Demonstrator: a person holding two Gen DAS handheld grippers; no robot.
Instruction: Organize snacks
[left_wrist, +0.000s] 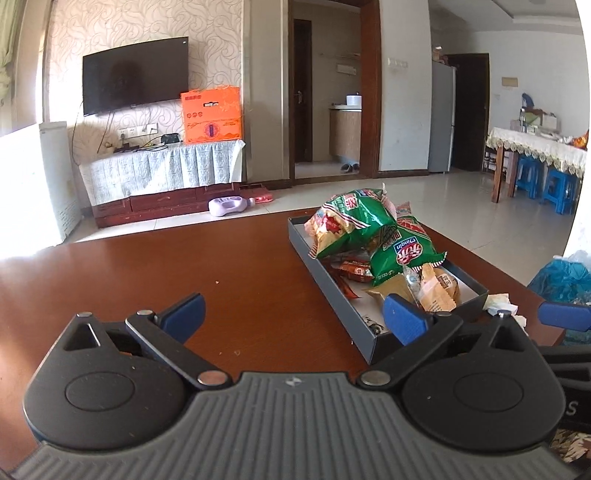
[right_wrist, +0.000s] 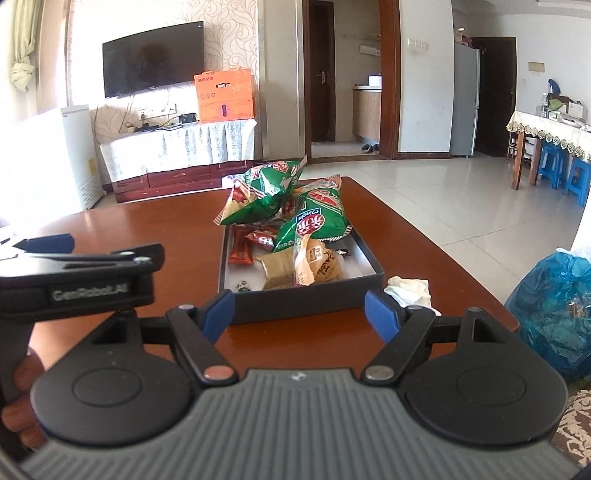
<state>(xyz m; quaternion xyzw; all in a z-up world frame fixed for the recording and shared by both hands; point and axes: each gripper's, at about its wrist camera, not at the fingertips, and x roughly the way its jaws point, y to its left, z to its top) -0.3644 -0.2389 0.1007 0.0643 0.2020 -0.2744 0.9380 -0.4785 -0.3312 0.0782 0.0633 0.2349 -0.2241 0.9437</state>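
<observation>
A dark shallow box on the brown table holds a heap of snacks: two green bags, small red packets and a wrapped bun. My left gripper stands open over the bare table just left of the box, nothing between its fingers. My right gripper is open too, in front of the box's near wall, empty. The left gripper's body also shows at the left edge of the right wrist view, held by a hand.
A crumpled white tissue lies on the table right of the box. A blue plastic bag sits off the table's right edge. The brown table stretches left of the box. A TV stand, doorway and dining table stand far behind.
</observation>
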